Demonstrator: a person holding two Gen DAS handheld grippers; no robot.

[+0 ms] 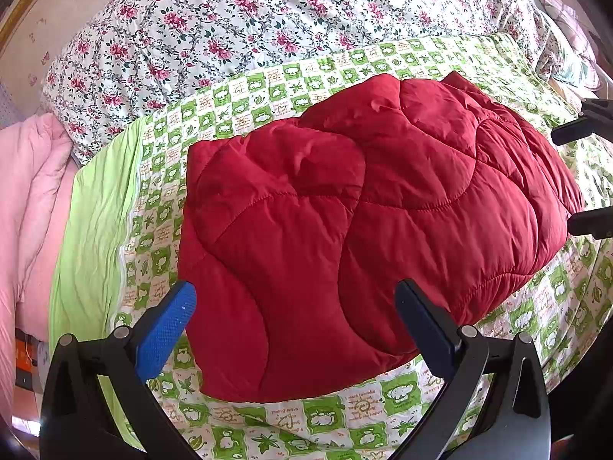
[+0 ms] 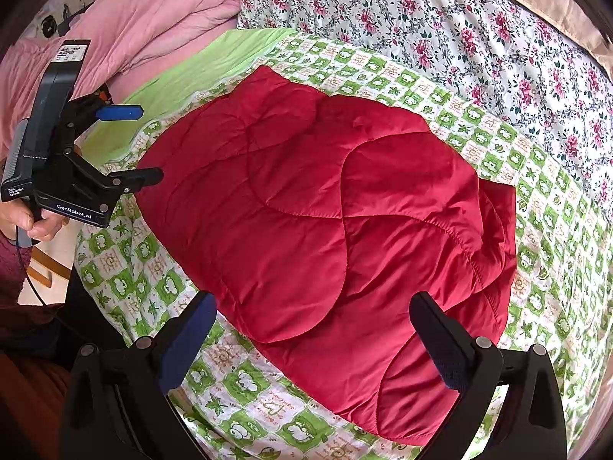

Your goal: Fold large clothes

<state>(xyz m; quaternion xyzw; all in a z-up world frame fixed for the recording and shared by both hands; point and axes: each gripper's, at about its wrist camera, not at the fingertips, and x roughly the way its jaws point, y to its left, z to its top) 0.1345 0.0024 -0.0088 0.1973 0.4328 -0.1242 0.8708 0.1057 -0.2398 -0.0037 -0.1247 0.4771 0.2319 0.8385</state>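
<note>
A red quilted garment (image 1: pixel 345 211) lies folded into a puffy rectangle on the green-and-white patterned sheet (image 1: pixel 345 418). My left gripper (image 1: pixel 297 291) hovers open over the garment's near edge, with nothing between its blue pads. In the right wrist view the same garment (image 2: pixel 325 211) fills the middle. My right gripper (image 2: pixel 314 301) is open above its near side and holds nothing. The left gripper (image 2: pixel 141 143) shows at the garment's left edge, open. The right gripper (image 1: pixel 571 178) shows at the garment's right end, open, with its fingers just off the cloth.
A floral quilt (image 1: pixel 230 27) is bunched along the far side of the bed. A pink duvet (image 2: pixel 145 19) is piled at the left end beside a plain green strip of sheet (image 1: pixel 92 230). A person's hand (image 2: pixel 38 222) holds the left gripper's handle.
</note>
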